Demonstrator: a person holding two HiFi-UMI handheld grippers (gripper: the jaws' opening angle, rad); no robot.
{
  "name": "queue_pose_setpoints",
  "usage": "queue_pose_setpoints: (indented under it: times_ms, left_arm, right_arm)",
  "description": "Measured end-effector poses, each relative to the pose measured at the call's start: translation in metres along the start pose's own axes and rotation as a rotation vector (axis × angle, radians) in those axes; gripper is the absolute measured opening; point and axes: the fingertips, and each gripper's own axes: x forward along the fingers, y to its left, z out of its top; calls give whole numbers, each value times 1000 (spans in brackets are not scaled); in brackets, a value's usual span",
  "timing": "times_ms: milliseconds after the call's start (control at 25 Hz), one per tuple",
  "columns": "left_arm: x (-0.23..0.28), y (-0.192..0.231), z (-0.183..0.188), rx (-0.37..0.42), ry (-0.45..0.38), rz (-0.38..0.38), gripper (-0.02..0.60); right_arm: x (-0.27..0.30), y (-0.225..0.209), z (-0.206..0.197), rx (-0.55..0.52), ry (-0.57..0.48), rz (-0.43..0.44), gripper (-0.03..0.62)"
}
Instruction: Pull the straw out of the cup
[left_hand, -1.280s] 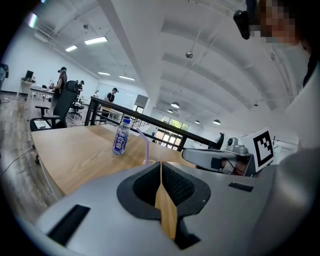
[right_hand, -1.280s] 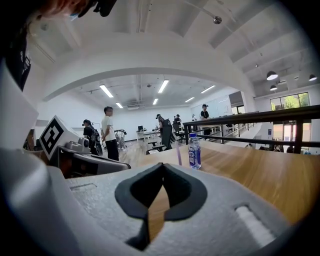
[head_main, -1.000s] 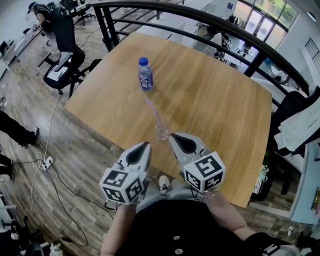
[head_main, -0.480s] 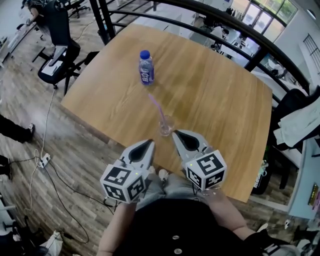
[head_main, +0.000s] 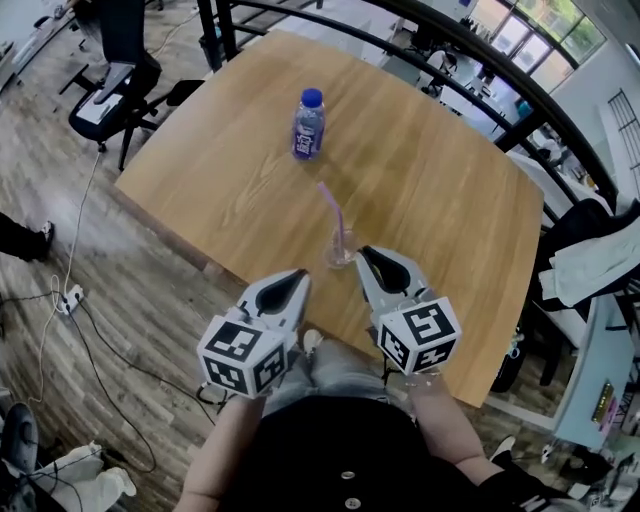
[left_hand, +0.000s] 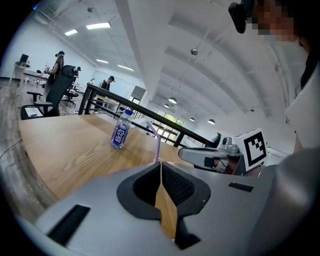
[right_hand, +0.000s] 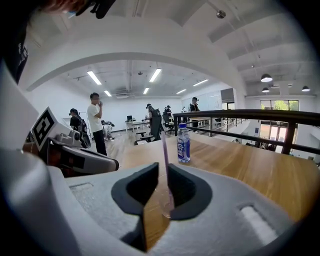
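Observation:
A clear plastic cup (head_main: 340, 251) stands near the table's front edge with a purple straw (head_main: 331, 212) leaning back left out of it. My right gripper (head_main: 365, 252) has its tips just right of the cup. In the right gripper view its jaws (right_hand: 163, 167) are opening a narrow gap, with the cup (right_hand: 165, 199) and straw (right_hand: 165, 150) seen just beyond them and nothing between the pads. My left gripper (head_main: 298, 274) hangs shut off the table's edge, to the cup's lower left. In its own view the jaws (left_hand: 161, 163) meet, and the straw (left_hand: 158, 146) rises behind them.
A small water bottle (head_main: 309, 124) with a blue cap stands further back on the wooden table (head_main: 430, 190). Black railings run behind the table. An office chair (head_main: 112, 90) stands at the left, and people stand far off in the room.
Both grippers have moved forward toward the cup. The right gripper's tips now sit beside the cup.

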Motion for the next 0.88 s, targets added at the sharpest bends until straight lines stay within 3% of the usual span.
queue_pose_setpoints:
  times_ms: [40, 80, 200, 520, 880]
  left_arm:
    - [0, 3, -2, 7, 3, 6, 20]
    - [0, 7, -4, 19, 8, 13, 20]
    - [0, 16, -9, 47, 25, 19, 20]
    - [5, 28, -19, -10, 25, 2, 20]
    - [13, 39, -22, -18, 40, -4, 20]
  right_arm:
    - [3, -1, 0, 1, 3, -2, 92]
    - [6, -1, 0, 0, 5, -4, 104]
    - [17, -2, 0, -18, 19, -1, 104]
    - [43, -3, -7, -57, 73, 7, 104]
    - [67, -6, -14, -68, 115, 8, 91]
